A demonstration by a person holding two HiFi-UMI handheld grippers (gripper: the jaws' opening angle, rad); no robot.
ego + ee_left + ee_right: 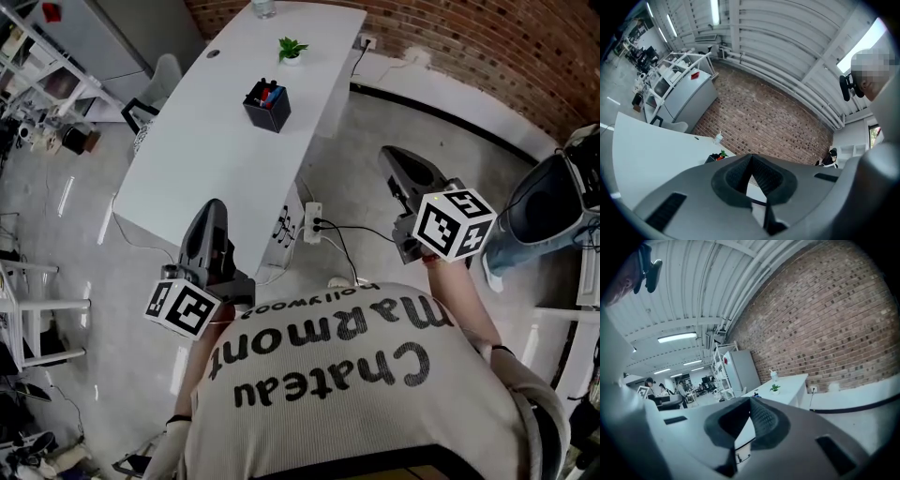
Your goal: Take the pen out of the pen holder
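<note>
Left gripper view: pen holder (711, 159) half hidden behind left gripper (751, 159).

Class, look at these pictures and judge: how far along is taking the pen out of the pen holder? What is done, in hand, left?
Done: nothing yet. The pens stand in the black pen holder on the white table.
In hand: nothing. The left gripper and right gripper are shut, empty and well short of the holder.
Left: reach the holder, open, grip a pen, lift it out.
</note>
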